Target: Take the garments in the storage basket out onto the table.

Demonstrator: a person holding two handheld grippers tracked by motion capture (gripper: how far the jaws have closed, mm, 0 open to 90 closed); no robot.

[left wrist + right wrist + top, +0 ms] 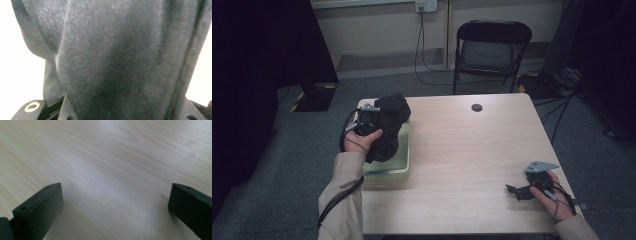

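Holding a bunched black knitted cloth (388, 127) in my left gripper (371, 117), I see it hang over the pale green shallow plastic tray (404, 165) that sits at the left side of the light wooden table (472, 150); in the left gripper view the dark fabric (120, 60) runs up from between the jaws, pinched there. My right gripper (518, 191) rests low near the table's front right corner, well apart from the tray, its jaws spread wide with bare wood grain (112, 170) between them. Behind the table stands a black folding chair (492, 50).
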